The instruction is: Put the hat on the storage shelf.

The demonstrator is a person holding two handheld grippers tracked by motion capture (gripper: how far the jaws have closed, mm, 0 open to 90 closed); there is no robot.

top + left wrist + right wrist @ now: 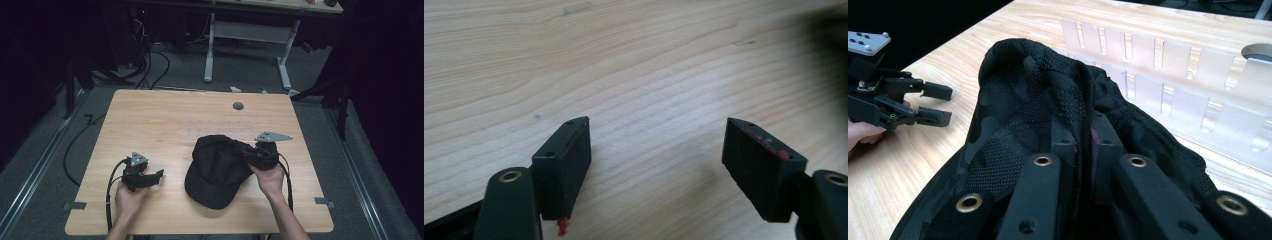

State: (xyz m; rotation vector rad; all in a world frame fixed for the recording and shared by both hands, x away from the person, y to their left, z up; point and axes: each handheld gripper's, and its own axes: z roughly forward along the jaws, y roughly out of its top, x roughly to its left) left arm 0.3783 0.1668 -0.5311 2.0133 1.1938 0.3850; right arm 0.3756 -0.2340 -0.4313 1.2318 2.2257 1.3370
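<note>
A black cap (pixel 216 170) lies on the wooden table (pixel 150 120), brim toward the front edge. My right gripper (pixel 252 154) is shut on the cap's back edge at its right side and lifts that part a little. In the right gripper view the black fabric (pixel 1028 110) bunches up between the closed jaws. My left gripper (pixel 159 175) rests low over the table at the left, jaws open and pointing right toward the cap. Between its two black pads (pixel 566 160) there is just bare wood.
Strips of clear tape (pixel 1168 75) lie on the table behind the cap, and a round grey grommet (pixel 238 106) sits near the far edge. Another table's white legs (pixel 209 50) and cables stand on the floor beyond.
</note>
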